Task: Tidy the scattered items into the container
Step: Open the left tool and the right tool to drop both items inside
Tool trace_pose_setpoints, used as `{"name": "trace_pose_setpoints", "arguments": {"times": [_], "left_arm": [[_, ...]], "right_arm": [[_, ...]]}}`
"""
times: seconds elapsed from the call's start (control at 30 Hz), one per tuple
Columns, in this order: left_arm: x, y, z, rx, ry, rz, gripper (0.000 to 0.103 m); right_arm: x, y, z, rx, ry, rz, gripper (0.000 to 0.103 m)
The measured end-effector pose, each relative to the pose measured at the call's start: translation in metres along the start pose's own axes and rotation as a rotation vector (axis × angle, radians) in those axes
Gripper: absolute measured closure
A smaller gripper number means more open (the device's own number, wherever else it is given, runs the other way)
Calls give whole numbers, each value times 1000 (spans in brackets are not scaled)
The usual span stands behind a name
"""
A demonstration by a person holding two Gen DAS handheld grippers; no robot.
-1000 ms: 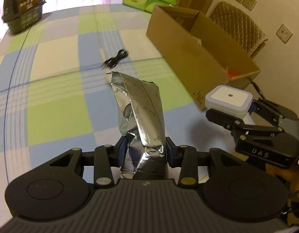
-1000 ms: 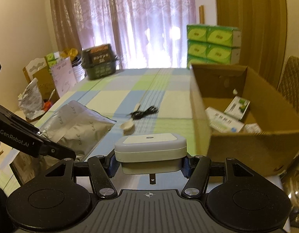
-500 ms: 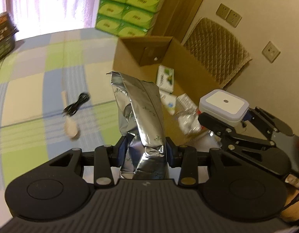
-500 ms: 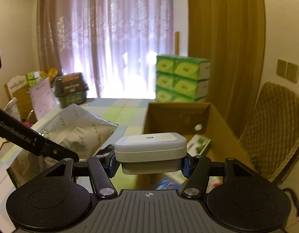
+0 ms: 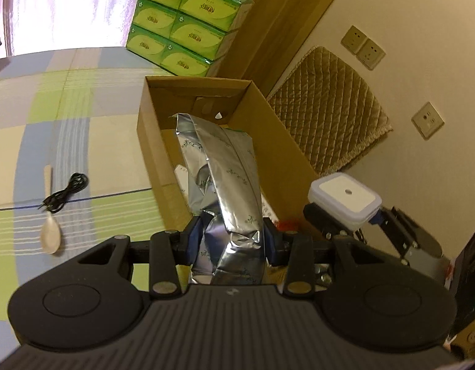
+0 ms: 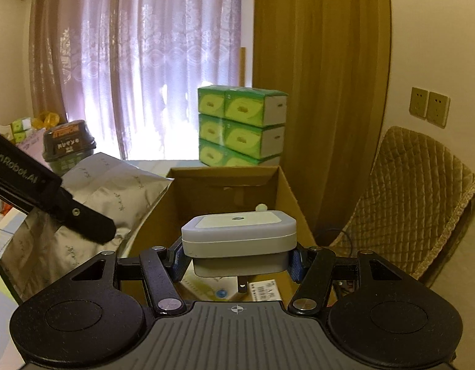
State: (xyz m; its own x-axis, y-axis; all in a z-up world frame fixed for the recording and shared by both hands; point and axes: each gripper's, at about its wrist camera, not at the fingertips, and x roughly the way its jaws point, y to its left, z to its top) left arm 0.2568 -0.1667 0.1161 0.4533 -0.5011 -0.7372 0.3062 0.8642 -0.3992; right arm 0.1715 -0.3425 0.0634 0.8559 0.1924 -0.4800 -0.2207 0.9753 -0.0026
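My left gripper (image 5: 233,237) is shut on a crinkled silver foil bag (image 5: 225,182), held upright over the near end of the open cardboard box (image 5: 151,141). My right gripper (image 6: 237,260) is shut on a white square plug-in device (image 6: 239,240), also above the box (image 6: 286,191); the same device (image 5: 345,199) shows at the right of the left wrist view. Small packets (image 6: 265,289) lie on the box floor. A wooden spoon (image 5: 50,231) and a black coiled cable (image 5: 66,192) remain on the checked tablecloth (image 5: 83,141), left of the box.
Stacked green tissue boxes (image 5: 182,21) stand behind the box. A quilted chair (image 6: 416,197) is at the right by the wall. A dark tub (image 6: 68,143) sits far back on the table near the curtain. The left gripper's arm (image 6: 52,203) crosses the right wrist view.
Both grippers have swung right, from over the tablecloth to over the cardboard box, each carrying its item. The spoon and cable have slid to the left of the left wrist view.
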Motion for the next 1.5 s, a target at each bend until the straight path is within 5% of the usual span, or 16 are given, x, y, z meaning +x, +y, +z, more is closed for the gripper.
{"name": "trace_pose_setpoints", "arguments": {"times": [0.77, 1.47, 1.5], "left_arm": [[77, -9, 21, -101, 11, 13, 68], [41, -1, -3, -37, -50, 86, 49], [39, 0, -4, -33, -52, 88, 49]], "right_arm": [[51, -42, -12, 37, 48, -8, 40], [57, -33, -12, 34, 70, 11, 40], [58, -32, -13, 29, 76, 15, 34]]}}
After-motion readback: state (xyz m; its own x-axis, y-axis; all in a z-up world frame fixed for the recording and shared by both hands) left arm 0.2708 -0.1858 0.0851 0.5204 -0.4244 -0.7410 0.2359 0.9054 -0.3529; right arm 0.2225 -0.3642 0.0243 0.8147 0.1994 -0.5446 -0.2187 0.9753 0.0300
